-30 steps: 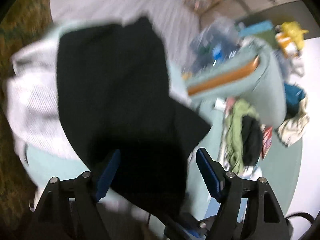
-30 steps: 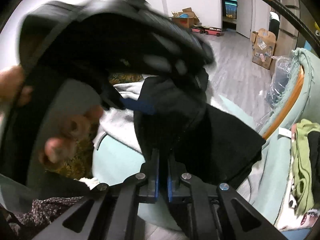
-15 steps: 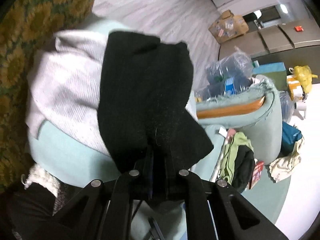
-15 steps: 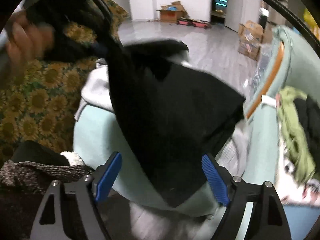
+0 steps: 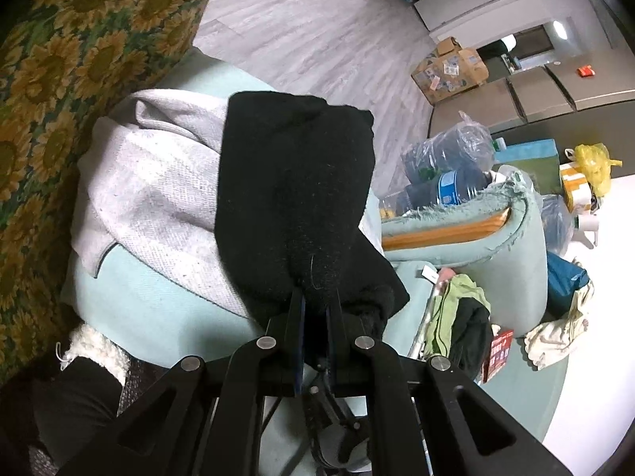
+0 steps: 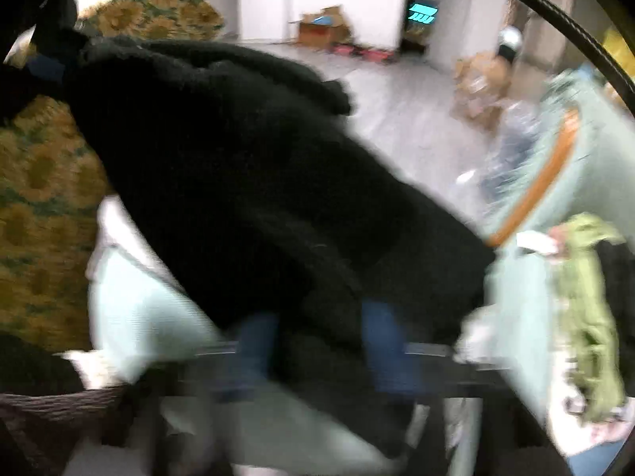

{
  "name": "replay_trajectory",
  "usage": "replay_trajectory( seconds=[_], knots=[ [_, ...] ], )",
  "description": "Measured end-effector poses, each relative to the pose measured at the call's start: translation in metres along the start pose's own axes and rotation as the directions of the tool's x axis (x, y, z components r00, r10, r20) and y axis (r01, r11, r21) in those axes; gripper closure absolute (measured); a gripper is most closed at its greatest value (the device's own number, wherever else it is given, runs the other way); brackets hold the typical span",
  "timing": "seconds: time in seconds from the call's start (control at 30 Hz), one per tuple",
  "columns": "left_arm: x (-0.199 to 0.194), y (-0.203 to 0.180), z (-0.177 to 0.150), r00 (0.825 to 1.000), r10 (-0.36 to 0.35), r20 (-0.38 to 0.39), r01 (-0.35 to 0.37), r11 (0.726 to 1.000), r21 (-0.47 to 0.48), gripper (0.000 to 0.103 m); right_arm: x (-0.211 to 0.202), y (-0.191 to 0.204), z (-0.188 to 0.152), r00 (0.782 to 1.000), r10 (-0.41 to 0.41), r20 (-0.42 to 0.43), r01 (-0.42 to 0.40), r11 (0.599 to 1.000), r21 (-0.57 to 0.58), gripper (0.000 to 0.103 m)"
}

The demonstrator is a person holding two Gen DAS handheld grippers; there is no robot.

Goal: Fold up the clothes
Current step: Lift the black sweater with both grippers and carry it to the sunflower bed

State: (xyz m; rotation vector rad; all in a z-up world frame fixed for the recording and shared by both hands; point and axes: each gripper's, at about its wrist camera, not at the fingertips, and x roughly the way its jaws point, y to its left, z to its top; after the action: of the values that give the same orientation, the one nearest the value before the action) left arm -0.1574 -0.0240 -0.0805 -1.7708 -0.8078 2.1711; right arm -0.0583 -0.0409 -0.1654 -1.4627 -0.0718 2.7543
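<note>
A black knitted garment [image 5: 293,194] lies draped over a pale grey garment [image 5: 158,198] on a mint green seat cushion [image 5: 151,317]. My left gripper [image 5: 315,297] is shut on the near edge of the black garment. In the right wrist view, which is blurred, the same black garment [image 6: 246,182] fills the middle, and my right gripper [image 6: 321,337] stands open with its blue pads [image 6: 383,341] on either side of the garment's near edge.
A sunflower-patterned sofa [image 5: 63,79] lies to the left. A mint chair back with a wooden rail [image 5: 476,234] stands to the right, with a green and dark clothes pile [image 5: 460,317] beside it. Water bottles in plastic [image 5: 448,166] and cardboard boxes [image 5: 448,67] sit on the grey floor.
My left gripper closed on the black garment's near edge and holds it. My right gripper let go, opened, and now moves in close to the garment, blurring its view.
</note>
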Motion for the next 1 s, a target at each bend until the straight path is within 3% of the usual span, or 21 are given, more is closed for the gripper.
replay_trajectory(
  seconds=[0.07, 0.2, 0.3, 0.37, 0.47, 0.57, 0.67, 0.77, 0.87, 0.93, 1.0],
  knots=[
    [-0.012, -0.001, -0.003, 1.000, 0.003, 0.030, -0.003, 1.000, 0.003, 0.095, -0.009, 0.001, 0.007, 1.000, 0.002, 0.010, -0.002, 1.000, -0.016, 0.090],
    [-0.049, -0.014, 0.008, 0.994, 0.064, 0.084, -0.066, 0.998, 0.014, 0.095, -0.051, 0.003, 0.028, 0.993, -0.042, 0.112, 0.049, 0.997, -0.066, 0.091],
    [-0.090, -0.032, 0.020, 0.994, 0.050, 0.102, -0.052, 0.998, 0.019, 0.095, -0.109, -0.005, 0.070, 0.969, -0.055, 0.239, 0.071, 0.996, -0.062, 0.091],
    [-0.122, -0.047, 0.028, 0.992, 0.028, 0.122, -0.032, 0.999, 0.030, 0.095, -0.148, -0.010, 0.098, 0.945, -0.063, 0.322, 0.086, 0.995, -0.057, 0.092],
    [-0.199, -0.076, 0.031, 0.974, -0.017, 0.224, -0.001, 0.997, 0.082, 0.095, -0.209, -0.013, 0.138, 0.893, -0.066, 0.444, 0.102, 0.993, -0.058, 0.092],
    [-0.279, -0.098, 0.030, 0.943, -0.049, 0.330, 0.006, 0.992, 0.129, 0.095, -0.275, 0.010, 0.170, 0.815, -0.058, 0.577, 0.149, 0.983, -0.112, 0.092],
    [-0.382, -0.094, 0.011, 0.868, -0.111, 0.484, 0.039, 0.987, 0.156, 0.095, -0.350, 0.042, 0.198, 0.720, 0.015, 0.694, 0.155, 0.971, -0.182, 0.092],
    [-0.479, -0.073, -0.021, 0.770, -0.118, 0.628, 0.033, 0.989, 0.146, 0.095, -0.413, 0.081, 0.222, 0.644, 0.169, 0.746, 0.074, 0.957, -0.281, 0.091],
    [-0.575, -0.041, -0.063, 0.653, -0.050, 0.756, -0.002, 0.998, 0.067, 0.095, -0.469, 0.135, 0.237, 0.544, 0.330, 0.772, 0.015, 0.915, -0.402, 0.091],
    [-0.628, -0.017, -0.094, 0.566, 0.012, 0.825, -0.024, 1.000, 0.001, 0.095, -0.499, 0.174, 0.242, 0.483, 0.408, 0.775, 0.006, 0.883, -0.468, 0.091],
    [-0.679, 0.002, -0.134, 0.450, 0.076, 0.890, -0.057, 0.997, -0.057, 0.095, -0.532, 0.218, 0.243, 0.390, 0.511, 0.766, -0.019, 0.836, -0.548, 0.091]
  ],
)
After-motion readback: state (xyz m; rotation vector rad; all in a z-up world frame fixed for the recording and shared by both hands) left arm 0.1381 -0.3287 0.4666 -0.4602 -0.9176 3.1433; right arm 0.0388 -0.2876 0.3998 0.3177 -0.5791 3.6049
